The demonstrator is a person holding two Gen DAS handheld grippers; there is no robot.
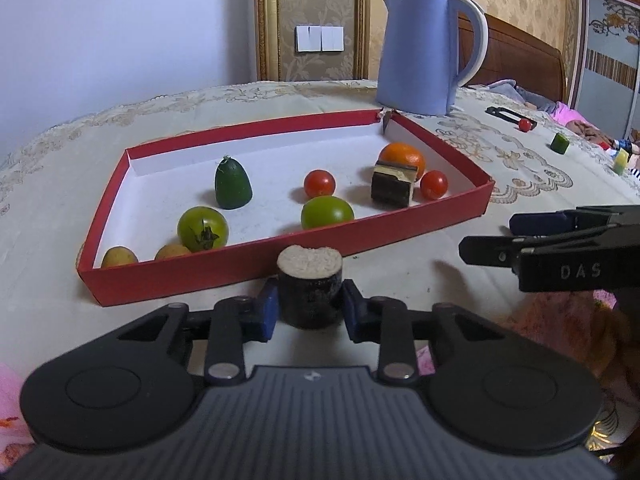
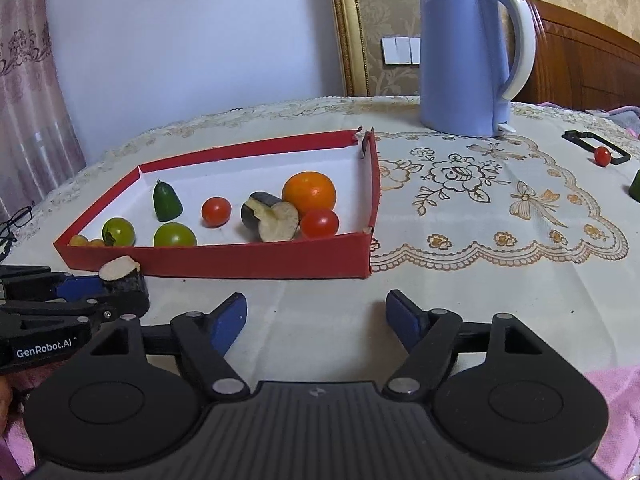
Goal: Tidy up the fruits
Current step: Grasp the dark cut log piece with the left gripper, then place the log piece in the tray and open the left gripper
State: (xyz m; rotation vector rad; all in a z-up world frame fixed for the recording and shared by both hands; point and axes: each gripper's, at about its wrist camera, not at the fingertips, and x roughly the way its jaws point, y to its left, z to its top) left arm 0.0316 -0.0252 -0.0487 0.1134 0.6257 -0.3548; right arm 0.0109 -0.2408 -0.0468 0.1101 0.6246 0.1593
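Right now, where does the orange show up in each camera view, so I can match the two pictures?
Left wrist view: the orange sits far right inside the red tray, behind the dark cut chunk.
Right wrist view: the orange lies near picture centre, by the tray's right wall.
Shared landmark: the blue kettle beyond the tray's far corner.

A matt red cardboard tray with a white paper lining is being shown on the bench's embroidered cloth. Glossy skins are being seen on the tomatoes and orange. The eggplant piece is being shown dark-skinned, its cut face rough. The kettle is being seen as smooth plastic.
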